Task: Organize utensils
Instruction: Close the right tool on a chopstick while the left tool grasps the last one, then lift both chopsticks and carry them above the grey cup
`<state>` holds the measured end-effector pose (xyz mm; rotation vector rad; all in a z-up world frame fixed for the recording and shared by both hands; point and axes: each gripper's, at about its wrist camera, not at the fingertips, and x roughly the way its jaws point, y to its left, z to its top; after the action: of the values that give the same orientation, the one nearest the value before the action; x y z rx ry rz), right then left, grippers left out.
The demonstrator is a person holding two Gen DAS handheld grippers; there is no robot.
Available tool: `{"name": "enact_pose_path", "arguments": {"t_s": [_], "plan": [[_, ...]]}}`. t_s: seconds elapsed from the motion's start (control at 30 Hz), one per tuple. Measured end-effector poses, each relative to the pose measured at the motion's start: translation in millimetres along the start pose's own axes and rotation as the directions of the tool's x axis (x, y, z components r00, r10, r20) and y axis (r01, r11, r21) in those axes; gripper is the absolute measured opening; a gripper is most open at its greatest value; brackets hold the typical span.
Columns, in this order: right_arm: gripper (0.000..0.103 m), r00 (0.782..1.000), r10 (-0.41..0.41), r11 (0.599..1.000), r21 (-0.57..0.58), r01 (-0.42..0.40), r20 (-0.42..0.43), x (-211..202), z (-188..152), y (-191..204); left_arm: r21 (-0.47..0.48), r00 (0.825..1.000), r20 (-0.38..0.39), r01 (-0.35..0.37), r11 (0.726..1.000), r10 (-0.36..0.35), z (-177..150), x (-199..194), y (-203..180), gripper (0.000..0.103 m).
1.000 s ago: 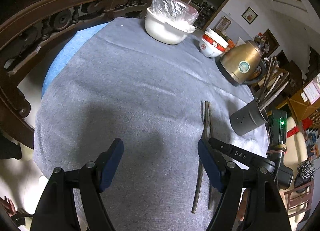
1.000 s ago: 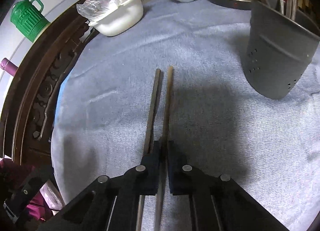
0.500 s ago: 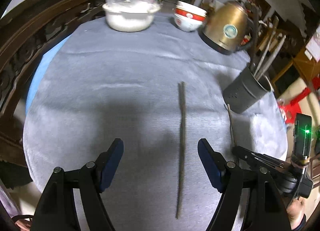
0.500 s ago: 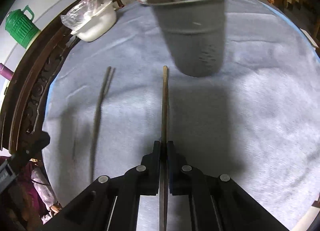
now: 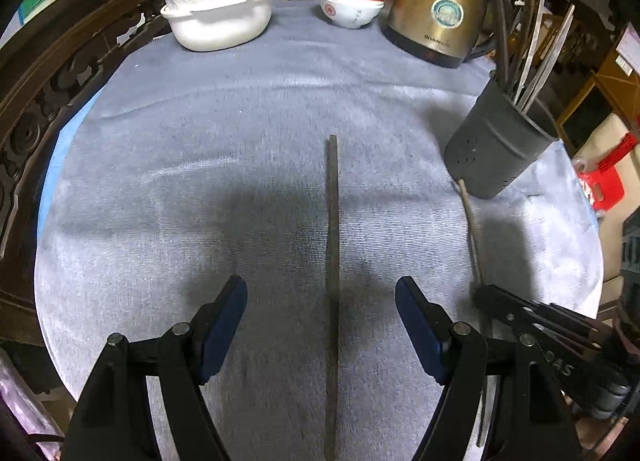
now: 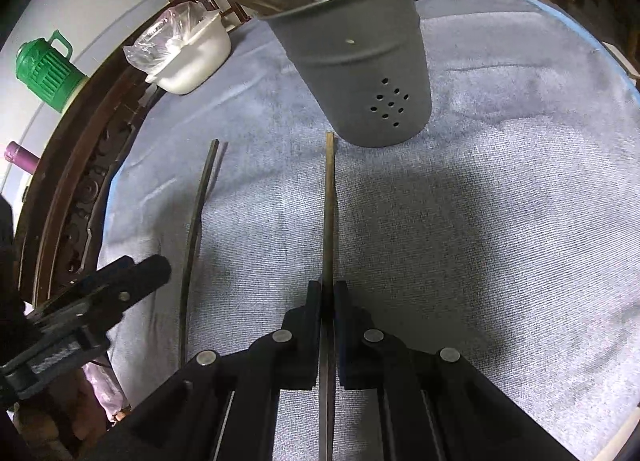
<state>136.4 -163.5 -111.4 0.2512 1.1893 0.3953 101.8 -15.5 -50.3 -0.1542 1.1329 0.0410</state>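
Two chopsticks are on the grey cloth [image 5: 240, 149] that covers the round table. One dark chopstick [image 5: 332, 245] lies flat on the cloth and runs straight away from the left wrist camera, between the two blue pads of the left gripper [image 5: 321, 301]. This gripper points steeply down at the cloth, its jaws stand wide apart, and neither pad touches the chopstick; it holds nothing. In the right wrist view the same gripper comes in from the lower left edge, just beside this chopstick.

The right gripper [image 6: 329, 293] also points steeply down, and its jaws are closed tight on the lighter chopstick [image 6: 329, 205]. This chopstick sticks out forward from between the pads, and its far tip ends just beside the base of the grey utensil holder [image 6: 360, 73]. I cannot tell if the tip touches the holder.

The holder stands upright on the cloth at the right of the left wrist view, with several long utensils in it. At the far edge of the table are a white pot [image 5: 218, 21] with a plastic bag, stacked bowls [image 5: 352, 1] and a brass-coloured kettle [image 5: 436, 9].
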Motion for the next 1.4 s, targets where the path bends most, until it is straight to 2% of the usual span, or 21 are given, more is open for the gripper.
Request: {"name": "enact_pose_path", "arguments": {"t_s": [0.03,0.1,0.17,0.2,0.23,0.3,0.43,0.5,0.53,0.6,0.63,0.67,0.73,0.83,0.9,0.93,0.97,1.0,1.2,1.3,1.4], "plan": [[0.007,1.000,0.000,1.000,0.000,0.000,-0.001,1.0,1.0,1.4,0.006,1.000,-0.012,-0.006,1.000,0.006,0.7,4.1,-1.2,0.077],[0.007,1.000,0.000,1.000,-0.003,0.000,-0.004,1.0,1.6,1.4,0.016,0.999,-0.037,-0.001,1.000,0.001,1.0,11.8,-3.3,0.066],[0.007,1.000,-0.001,1.000,-0.006,0.001,-0.009,1.6,2.6,2.0,0.007,0.994,-0.102,0.035,0.999,-0.034,0.0,23.6,-0.9,0.010],[0.007,1.000,-0.004,1.000,-0.010,0.003,-0.013,1.1,2.6,1.9,-0.016,0.989,-0.137,0.059,0.998,-0.061,-1.4,28.9,2.5,0.006],[0.007,1.000,-0.005,1.000,-0.015,0.005,-0.021,1.2,2.9,2.7,-0.028,0.990,-0.120,0.072,0.997,-0.075,-2.0,26.9,5.7,0.007],[0.007,0.999,-0.005,1.000,-0.025,0.004,-0.040,1.8,2.8,4.1,-0.034,0.985,-0.142,0.093,0.995,-0.097,-5.4,25.5,11.6,0.006],[0.007,0.992,-0.016,0.996,-0.086,0.005,-0.126,4.3,3.9,11.8,-0.071,0.967,-0.201,0.145,0.987,-0.156,-14.9,22.2,24.4,0.006],[0.009,0.989,-0.019,0.997,-0.083,0.007,-0.147,7.1,7.4,12.3,-0.109,0.952,-0.238,0.168,0.980,-0.190,-11.6,23.3,31.7,0.008],[0.009,0.987,-0.019,0.997,-0.075,0.007,-0.159,8.7,11.7,12.2,-0.120,0.951,-0.242,0.169,0.978,-0.194,-9.0,23.4,34.0,0.010],[0.009,0.987,-0.033,0.997,-0.071,0.022,-0.160,8.4,18.6,13.3,-0.132,0.954,-0.237,0.158,0.979,-0.186,1.6,22.4,39.7,0.029],[0.009,0.988,-0.038,0.997,-0.073,0.027,-0.153,7.3,22.5,15.1,-0.137,0.957,-0.229,0.149,0.979,-0.177,7.4,21.2,41.7,0.044],[0.009,0.989,-0.040,0.997,-0.077,0.029,-0.142,5.8,27.7,17.7,-0.129,0.961,-0.219,0.142,0.981,-0.168,12.8,20.3,41.6,0.048],[0.009,0.989,-0.060,0.995,-0.091,0.048,-0.132,8.6,38.4,23.8,-0.104,0.968,-0.205,0.126,0.987,-0.146,23.0,21.4,38.1,0.047],[0.009,0.981,-0.115,0.990,-0.102,0.100,-0.158,23.5,48.8,27.6,-0.076,0.964,-0.237,0.106,0.991,-0.122,32.8,33.9,30.5,0.047],[0.010,0.978,-0.144,0.981,-0.149,0.121,-0.154,28.7,51.2,35.0,-0.061,0.957,-0.266,0.100,0.993,-0.113,33.3,43.5,24.9,0.043],[0.009,0.977,-0.151,0.979,-0.161,0.126,-0.152,29.4,51.7,37.5,-0.048,0.965,-0.241,0.097,0.994,-0.106,37.6,43.1,22.3,0.024],[0.007,0.977,-0.147,0.978,-0.168,0.120,-0.157,30.0,51.4,38.4,-0.043,0.957,-0.262,0.118,0.992,-0.125,40.4,46.8,20.8,0.006],[0.007,0.977,-0.149,0.975,-0.185,0.119,-0.154,29.6,50.7,39.5,-0.066,0.945,-0.285,0.150,0.987,-0.162,40.9,50.0,22.4,0.006],[0.006,0.984,-0.113,0.983,-0.158,0.091,-0.139,15.3,35.7,25.4,-0.140,0.930,-0.266,0.225,0.964,-0.255,33.5,40.6,42.2,0.005],[0.006,0.993,-0.064,0.991,-0.127,0.051,-0.096,-0.9,25.5,19.5,-0.174,0.930,-0.216,0.262,0.949,-0.296,24.1,27.6,55.6,0.005],[0.006,0.999,-0.027,0.996,-0.088,0.026,-0.019,-22.9,14.6,18.2,-0.204,0.935,-0.109,0.312,0.928,-0.338,17.9,4.2,69.3,0.005]]}}
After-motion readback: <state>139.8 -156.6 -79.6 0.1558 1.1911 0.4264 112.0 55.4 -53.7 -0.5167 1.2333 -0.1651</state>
